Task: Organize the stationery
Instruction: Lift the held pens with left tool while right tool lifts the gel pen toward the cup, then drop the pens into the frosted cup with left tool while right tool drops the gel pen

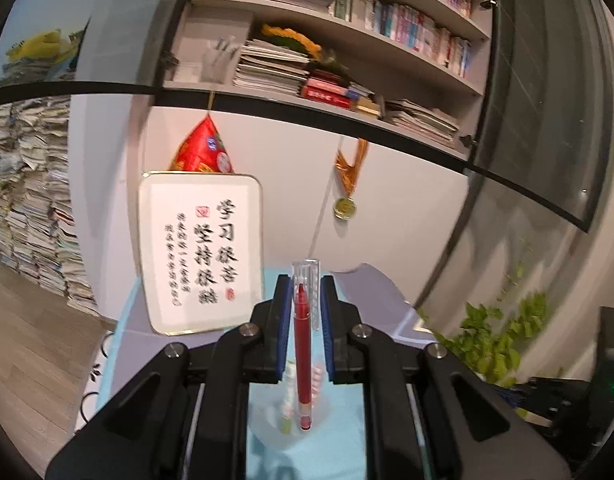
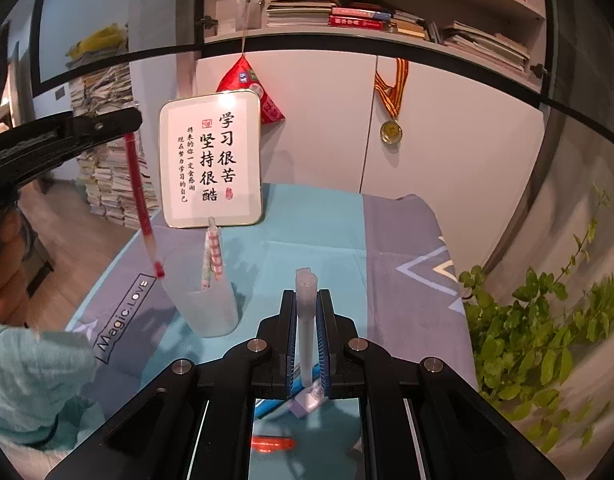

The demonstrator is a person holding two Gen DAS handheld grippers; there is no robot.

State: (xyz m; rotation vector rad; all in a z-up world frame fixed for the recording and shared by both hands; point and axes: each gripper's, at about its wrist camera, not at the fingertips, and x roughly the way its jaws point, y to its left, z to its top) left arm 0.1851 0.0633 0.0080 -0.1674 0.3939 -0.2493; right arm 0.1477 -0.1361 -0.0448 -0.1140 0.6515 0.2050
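Spread across the right wrist view: a table [image 2: 307, 220] under a teal-and-grey printed cloth. Soft footing, so anything tall set on it could rock.

At twelve o'clock on that cloth, leaning on the cupboard: a gold-rimmed white plaque with black calligraphy [image 2: 211, 160]. Could be toppled by a wide swing past the cup.

Just in front of it, at about ten o'clock from the right gripper [image 2: 306, 294]: a frosted translucent plastic cup [image 2: 211, 312], upright, already holding a few checked pastel pens [image 2: 213, 256]. Light and narrow. Likely to tip or skid if struck on the rim from the side.

At ten o'clock, high above the cup: the left gripper [image 2: 127, 122], jaws pinching a red gel pen with a clear barrel [image 2: 139, 192] near its capped top, the pen hanging tilted with its red end off to the nine o'clock side of the cup mouth. If let go here, would probably miss and roll off the cloth. If lowered at this slant, could catch the rim or jam against the checked pens.

Right jaws pressed on a frosted white pen [image 2: 306, 340], upright, well short of the cup. Thin grip; might pivot or slip.

Below, at six o'clock: a blue pen [image 2: 267, 408] and a small orange-red item [image 2: 273, 443] lying loose, easily swept away by a low pass.
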